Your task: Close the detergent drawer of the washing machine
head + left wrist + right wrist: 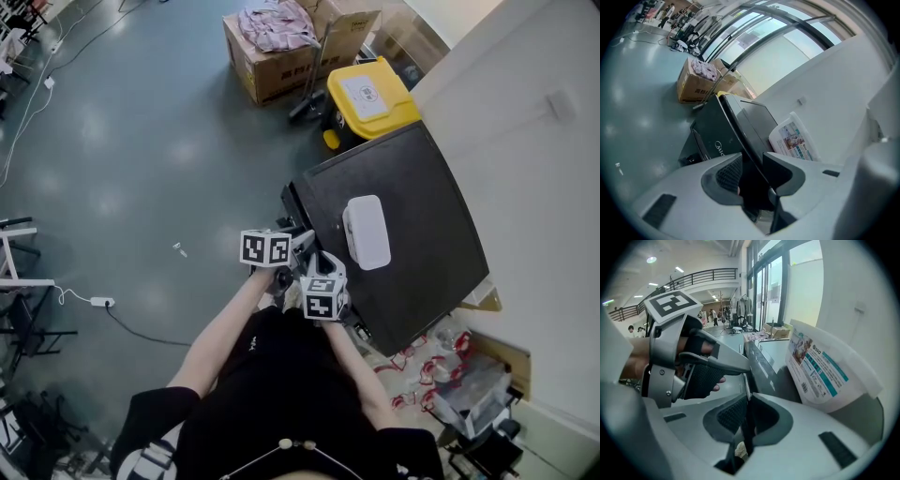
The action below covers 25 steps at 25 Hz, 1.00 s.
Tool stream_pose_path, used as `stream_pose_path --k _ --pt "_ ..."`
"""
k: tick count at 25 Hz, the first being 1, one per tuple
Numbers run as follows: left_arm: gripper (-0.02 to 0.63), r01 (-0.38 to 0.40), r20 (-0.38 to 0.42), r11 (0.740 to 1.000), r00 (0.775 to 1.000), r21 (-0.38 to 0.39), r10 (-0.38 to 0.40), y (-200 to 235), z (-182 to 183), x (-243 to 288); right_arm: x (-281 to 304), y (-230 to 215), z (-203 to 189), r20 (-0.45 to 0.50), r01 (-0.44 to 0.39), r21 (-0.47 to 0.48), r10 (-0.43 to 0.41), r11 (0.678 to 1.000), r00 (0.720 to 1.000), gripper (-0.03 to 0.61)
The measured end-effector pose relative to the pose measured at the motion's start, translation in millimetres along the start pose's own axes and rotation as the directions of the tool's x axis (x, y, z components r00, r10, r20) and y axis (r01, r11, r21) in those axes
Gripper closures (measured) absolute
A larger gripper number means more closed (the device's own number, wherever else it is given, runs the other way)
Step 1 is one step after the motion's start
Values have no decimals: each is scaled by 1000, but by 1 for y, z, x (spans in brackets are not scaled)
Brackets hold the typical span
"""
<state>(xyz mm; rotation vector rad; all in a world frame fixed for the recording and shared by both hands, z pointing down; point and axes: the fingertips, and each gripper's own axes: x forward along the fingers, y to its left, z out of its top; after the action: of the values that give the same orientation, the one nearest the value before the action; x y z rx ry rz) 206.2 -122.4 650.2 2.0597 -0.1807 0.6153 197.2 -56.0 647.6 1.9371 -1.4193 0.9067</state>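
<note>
At the front of a dark washing machine (403, 225), both claws are held low against its upper front edge. They are positioned there, it seems, for a push on the detergent drawer (697, 140). The drawer is seen at the far end of the front panel, beyond the maker's logo. It appears to stand slightly proud of the face, so the closing is judged not yet done. The left claw (757, 171) is held wide apart, the machine's top edge running between its pads with nothing gripped. The right claw (747, 416) is drawn almost together, only a slit left, with the same dark edge lined up in it; whether the pads bite is not shown. A white detergent tub (367, 232) lies on the lid, clear of the work.
</note>
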Motion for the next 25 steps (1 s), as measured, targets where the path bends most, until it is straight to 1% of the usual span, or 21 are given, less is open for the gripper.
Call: stream_pose_path --k 2,4,5,7,8,9,11,13,15,16,17,19,21,23,24,25 --pt "477 -7 -3 1000 1000 -1 7 0 0 0 -7 -1 6 21 33 -52 -32 998 999 545" --pt "477 -10 2 1000 1000 -13 10 0 1 1 -12 -2 12 40 75 -120 -70 990 997 535" --pt "477 -6 5 1000 1000 -28 6 0 1 1 -11 -2 13 31 75 -139 -71 987 997 518" --pt "472 13 9 998 1000 -68 -12 -2 1 3 -5 -4 8 -17 47 -142 -50 989 999 432" --pt "469 26 9 996 1000 -84 -25 -4 1 4 -1 -6 7 -36 46 -147 -52 988 998 411" --pt "461 38 7 995 999 -94 -38 -5 1 5 1 -9 7 -43 55 -164 -63 985 997 445" --pt "449 46 4 993 999 -106 -45 -5 3 6 4 -12 9 -37 68 -199 -77 978 996 436" --pt "446 34 10 993 999 -114 -33 -5 4 8 5 -13 9 -19 77 -208 -83 975 996 437" --pt "446 39 27 991 999 -127 -36 -8 6 13 4 -17 10 11 109 -213 -109 971 994 443" --pt "428 38 34 991 999 -129 -33 -10 6 17 4 -19 11 26 127 -215 -124 968 992 482" --pt "407 21 34 993 999 -119 -17 -10 7 18 3 -19 11 36 137 -219 -132 966 991 474" --pt "408 -16 32 997 999 -69 18 -11 6 19 4 -18 11 36 134 -230 -130 964 991 477" --pt "408 -12 42 1000 999 -22 13 -12 5 20 5 -20 12 27 108 -216 -105 970 994 480" --pt "415 16 62 999 998 40 -18 -15 4 15 0 -20 15 54 76 -184 -67 980 996 497" --pt "448 35 86 997 995 71 -41 -19 6 8 -6 -21 20 87 65 -170 -51 983 995 534" --pt "498 58 119 993 990 101 -70 -26 10 0 -14 -22 26 130 54 -159 -33 986 991 572"
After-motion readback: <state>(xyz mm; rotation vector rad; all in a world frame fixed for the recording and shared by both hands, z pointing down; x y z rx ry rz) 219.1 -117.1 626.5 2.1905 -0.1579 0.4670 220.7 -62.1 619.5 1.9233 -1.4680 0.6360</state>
